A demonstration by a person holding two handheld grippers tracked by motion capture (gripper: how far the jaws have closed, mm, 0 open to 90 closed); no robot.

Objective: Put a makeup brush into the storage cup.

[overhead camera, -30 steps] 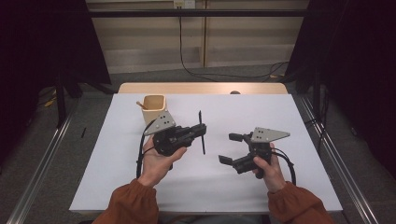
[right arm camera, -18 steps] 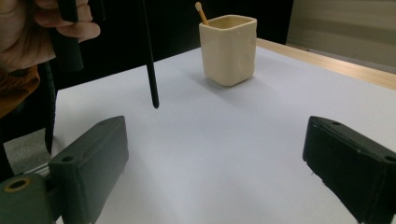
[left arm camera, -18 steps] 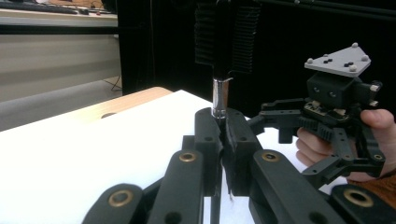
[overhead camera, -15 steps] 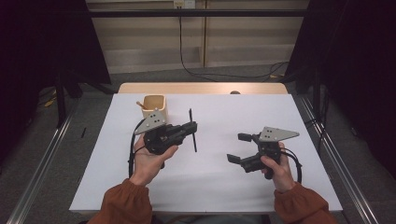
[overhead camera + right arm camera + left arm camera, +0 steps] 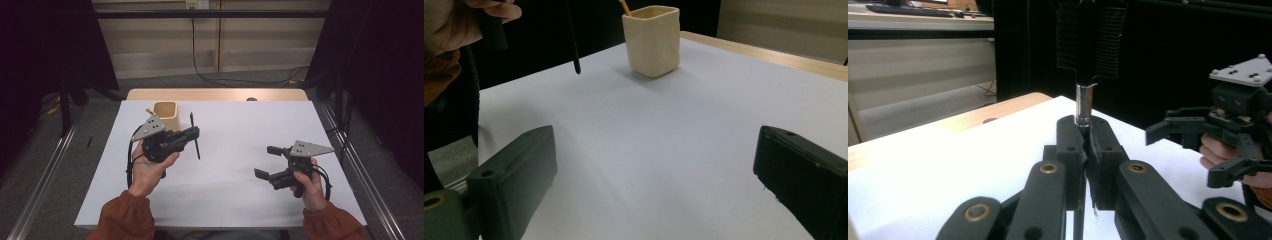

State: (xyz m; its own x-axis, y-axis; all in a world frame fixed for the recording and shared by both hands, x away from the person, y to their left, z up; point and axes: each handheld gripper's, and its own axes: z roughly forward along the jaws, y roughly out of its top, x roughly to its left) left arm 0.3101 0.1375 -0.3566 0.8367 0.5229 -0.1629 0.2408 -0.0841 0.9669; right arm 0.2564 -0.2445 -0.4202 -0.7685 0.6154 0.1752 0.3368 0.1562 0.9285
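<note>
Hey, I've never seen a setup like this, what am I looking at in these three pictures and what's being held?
A person sits at a white table, holding a hand-operated two-jaw gripper in each hand. One picture looks down from above; the other two come from cameras riding on each gripper. The left gripper is shut on a thin black brush-like tool with a metal collar. The right gripper is open and empty. A cream cup stands at the table's far left with a stick in it.
</note>
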